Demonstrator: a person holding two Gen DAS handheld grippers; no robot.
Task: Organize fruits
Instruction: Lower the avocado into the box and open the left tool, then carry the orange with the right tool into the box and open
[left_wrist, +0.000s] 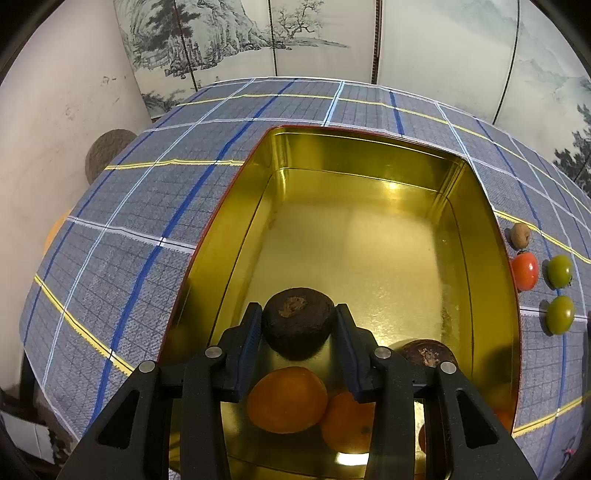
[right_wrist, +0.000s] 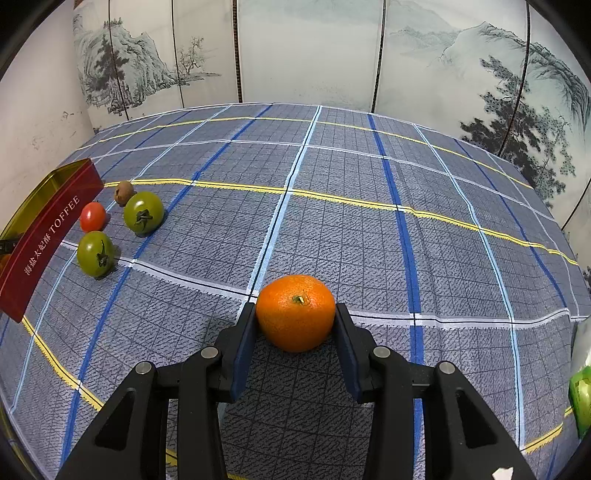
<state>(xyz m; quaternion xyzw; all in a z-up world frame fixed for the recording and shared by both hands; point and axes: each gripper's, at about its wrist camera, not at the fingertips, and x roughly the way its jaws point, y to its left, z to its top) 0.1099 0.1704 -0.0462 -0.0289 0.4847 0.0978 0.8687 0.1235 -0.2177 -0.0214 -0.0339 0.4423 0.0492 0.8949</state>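
In the left wrist view my left gripper (left_wrist: 298, 314) is shut on a dark brown, wrinkled round fruit (left_wrist: 298, 326), held over the near end of an open gold tin (left_wrist: 369, 158). Below it in the tin lie two orange fruits (left_wrist: 286, 400) (left_wrist: 347, 424) and another dark brown fruit (left_wrist: 428, 354). In the right wrist view my right gripper (right_wrist: 295, 310) is shut on an orange tangerine (right_wrist: 295, 314), stem up, low over the checked tablecloth (right_wrist: 369, 240). I cannot tell whether the tangerine touches the cloth.
Beside the tin's red "TOFFEE" side (right_wrist: 51, 229) sit two green tomatoes (right_wrist: 143, 212) (right_wrist: 95, 254), a red tomato (right_wrist: 93, 216) and a small brown fruit (right_wrist: 123, 192). A green packet (right_wrist: 581, 398) shows at the right edge. Painted screen panels (right_wrist: 314, 55) stand behind the table.
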